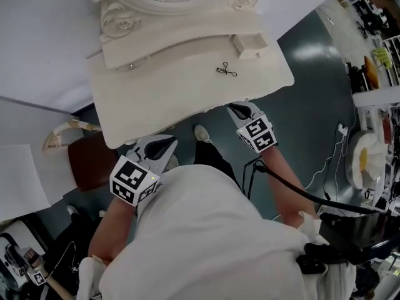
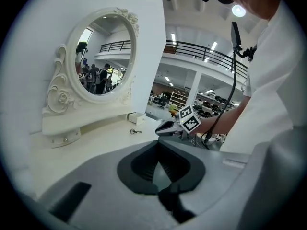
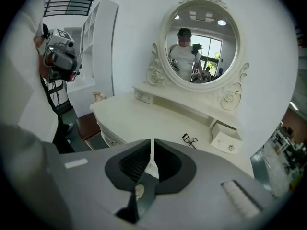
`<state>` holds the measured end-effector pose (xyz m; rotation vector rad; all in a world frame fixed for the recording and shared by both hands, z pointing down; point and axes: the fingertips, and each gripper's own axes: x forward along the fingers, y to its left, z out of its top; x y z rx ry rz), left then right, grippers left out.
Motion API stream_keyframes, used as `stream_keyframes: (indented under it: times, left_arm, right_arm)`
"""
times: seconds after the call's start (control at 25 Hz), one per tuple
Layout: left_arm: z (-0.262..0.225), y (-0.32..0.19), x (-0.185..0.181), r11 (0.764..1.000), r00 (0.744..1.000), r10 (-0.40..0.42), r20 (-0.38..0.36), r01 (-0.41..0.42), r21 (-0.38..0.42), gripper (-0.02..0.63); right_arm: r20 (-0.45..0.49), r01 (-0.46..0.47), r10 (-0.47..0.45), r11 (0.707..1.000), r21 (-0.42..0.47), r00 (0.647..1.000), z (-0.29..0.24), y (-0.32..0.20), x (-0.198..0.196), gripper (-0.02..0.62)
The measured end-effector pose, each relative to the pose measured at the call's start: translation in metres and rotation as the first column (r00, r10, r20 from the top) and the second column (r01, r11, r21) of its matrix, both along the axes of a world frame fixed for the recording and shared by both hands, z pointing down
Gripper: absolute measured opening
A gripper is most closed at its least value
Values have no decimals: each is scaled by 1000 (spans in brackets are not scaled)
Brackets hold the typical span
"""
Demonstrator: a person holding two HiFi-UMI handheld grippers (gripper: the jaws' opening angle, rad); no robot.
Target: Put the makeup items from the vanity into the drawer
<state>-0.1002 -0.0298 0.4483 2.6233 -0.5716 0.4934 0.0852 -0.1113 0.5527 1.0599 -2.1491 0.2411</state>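
A black eyelash curler (image 1: 226, 70) lies alone on the cream vanity top (image 1: 181, 99), right of centre, near a small drawer (image 1: 250, 44) that juts out from the mirror shelf. The curler (image 3: 190, 140) is ahead of my right gripper (image 3: 152, 145), which is shut and empty at the vanity's front edge. In the head view that gripper (image 1: 242, 111) sits at the front right edge. My left gripper (image 1: 157, 147) hangs at the front left edge, shut with nothing in it. In the left gripper view the curler (image 2: 135, 131) is far off beyond the shut left gripper (image 2: 158, 145).
An oval mirror (image 3: 201, 44) stands at the back of the vanity, over a shelf with a second small drawer (image 3: 144, 97). A brown stool (image 1: 94, 161) is on the floor to the left. A black cable (image 1: 294, 189) trails from my right gripper.
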Motion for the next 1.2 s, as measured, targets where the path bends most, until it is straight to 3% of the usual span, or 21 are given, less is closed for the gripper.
stream_keyframes:
  times: [0.32,0.56,1.2]
  left_arm:
    - [-16,-69,46,982,982,-186,9,186,-6,3]
    - [-21,-106,81,967,965,-253,61,255,-19,3]
    - [-20,-152,119,935,930,-351,109,354,-7,3]
  right_arm:
    - [-82,113,-113,994,-11,990,40,-106,48,57]
    - [-125,201,-202,979,-20,972,69,-161,59,83]
    - [-144,335,-337,941,-39,930,103,-196,65,21]
